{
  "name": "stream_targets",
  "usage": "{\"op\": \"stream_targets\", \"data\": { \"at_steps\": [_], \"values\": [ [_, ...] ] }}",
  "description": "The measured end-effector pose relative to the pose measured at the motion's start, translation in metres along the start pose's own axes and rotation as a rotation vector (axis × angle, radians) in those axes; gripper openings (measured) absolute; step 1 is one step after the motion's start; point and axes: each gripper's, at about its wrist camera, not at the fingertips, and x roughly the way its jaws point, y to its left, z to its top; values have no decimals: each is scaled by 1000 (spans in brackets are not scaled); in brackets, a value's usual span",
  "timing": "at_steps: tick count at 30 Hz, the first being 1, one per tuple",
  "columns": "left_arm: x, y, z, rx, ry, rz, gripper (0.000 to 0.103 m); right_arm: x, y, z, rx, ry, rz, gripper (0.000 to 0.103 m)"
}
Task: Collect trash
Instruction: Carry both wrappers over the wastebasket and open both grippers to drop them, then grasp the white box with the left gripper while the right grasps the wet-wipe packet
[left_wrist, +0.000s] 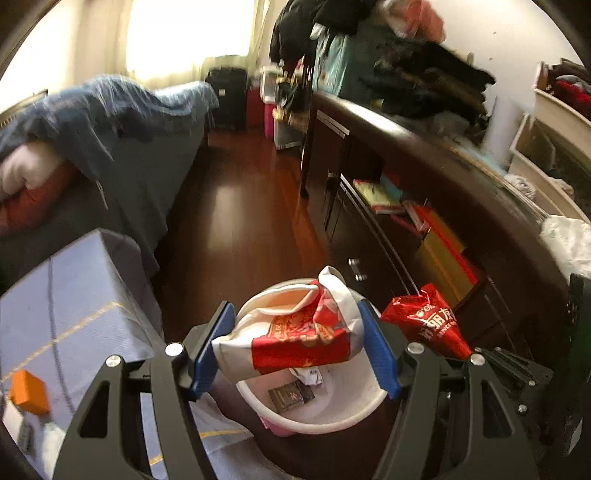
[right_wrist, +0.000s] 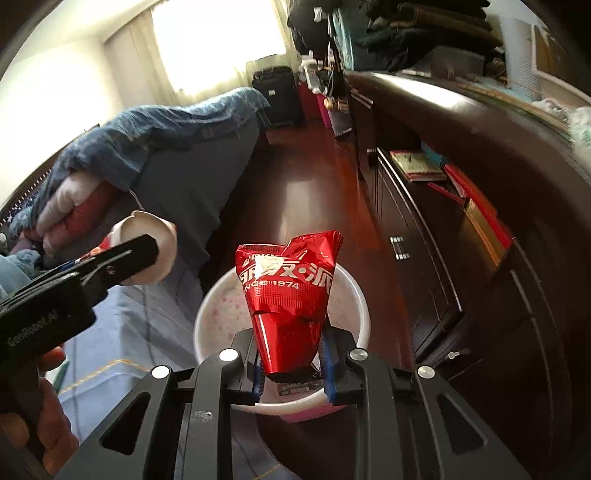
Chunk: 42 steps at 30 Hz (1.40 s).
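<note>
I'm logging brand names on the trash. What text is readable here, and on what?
"1974": shiny red foil wrapper held in the right tool; large white Chinese characters above it, not clearly legible.
"GenRobot.AI": black body of the left tool.
White-and-red crumpled paper bag: print too blurred.

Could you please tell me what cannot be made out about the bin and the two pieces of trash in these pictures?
- Bin floor: left wrist view, the white-and-red bag in the left gripper covers most of it.
- Bin's depth: right wrist view, hidden behind the red wrapper in the right gripper.
- Dark packet inside: print too small.
</note>
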Motion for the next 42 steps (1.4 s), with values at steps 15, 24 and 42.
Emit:
{"op": "stream_targets", "data": {
  "at_steps": [15,24,42],
  "values": [
    [26,30,9,-122,34,-51,98,44,5,1,-59,6,-74,79],
    [-23,49,14,-133,-58,2,98,40,13,4,-67,-9,-94,89],
    [-144,125,-41,-188,-129,310,99,-37,117,-26,-139,19,127,95]
  ]
}}
